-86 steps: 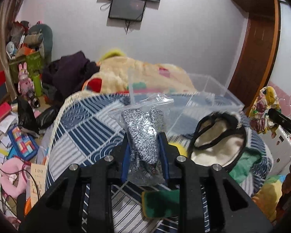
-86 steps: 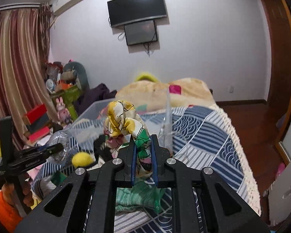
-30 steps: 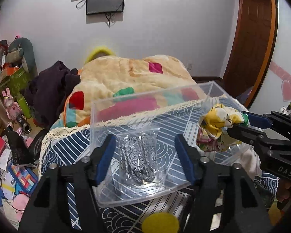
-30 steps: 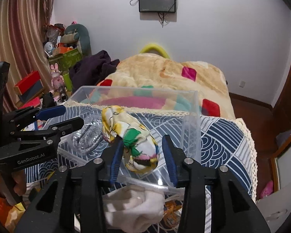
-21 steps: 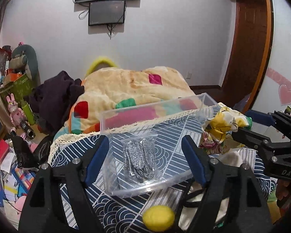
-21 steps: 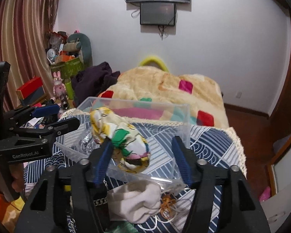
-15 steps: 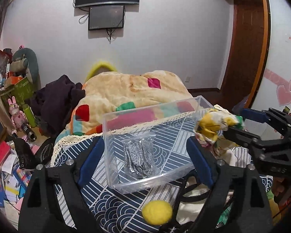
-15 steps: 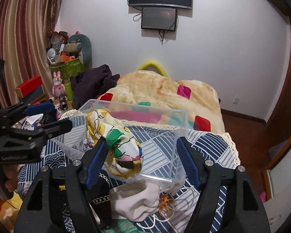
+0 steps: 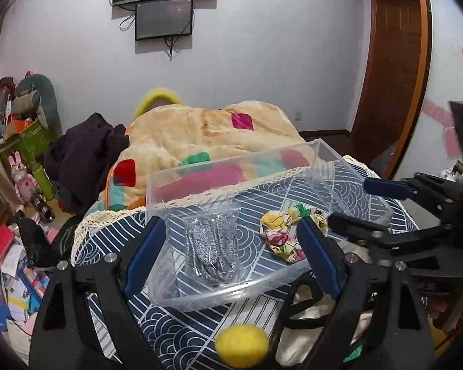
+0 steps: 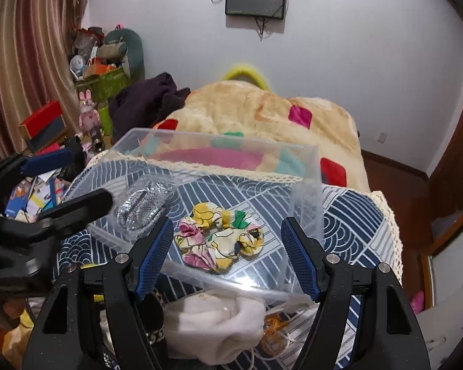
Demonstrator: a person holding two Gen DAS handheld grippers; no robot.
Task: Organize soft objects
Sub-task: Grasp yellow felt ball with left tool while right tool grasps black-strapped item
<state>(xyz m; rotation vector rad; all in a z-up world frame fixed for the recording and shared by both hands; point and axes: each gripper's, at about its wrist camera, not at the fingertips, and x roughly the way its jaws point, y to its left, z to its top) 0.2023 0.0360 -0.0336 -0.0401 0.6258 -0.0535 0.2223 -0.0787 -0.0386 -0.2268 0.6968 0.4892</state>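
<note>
A clear plastic bin [image 9: 197, 293] stands on the blue patterned bedspread; it also shows in the right wrist view [image 10: 305, 166]. Inside lie a clear bag of grey speckled fabric [image 9: 211, 251] [image 10: 143, 203] and a floral scrunchie [image 9: 282, 234] [image 10: 220, 236]. My left gripper [image 9: 231, 252] is open and empty just in front of the bin. My right gripper [image 10: 228, 256] is open and empty above the bin's near edge, the scrunchie lying free between its fingers.
A yellow ball [image 9: 242, 343] lies on the bedspread before the bin. A white cloth [image 10: 213, 323] and an orange cord [image 10: 273, 333] lie under the right gripper. A beige quilt [image 9: 206, 132] is behind the bin. Clutter fills the floor at left [image 9: 12, 246].
Both grippers opened and drew back. The bag of grey fabric and the floral scrunchie, held 2.9 s ago, now lie inside the bin.
</note>
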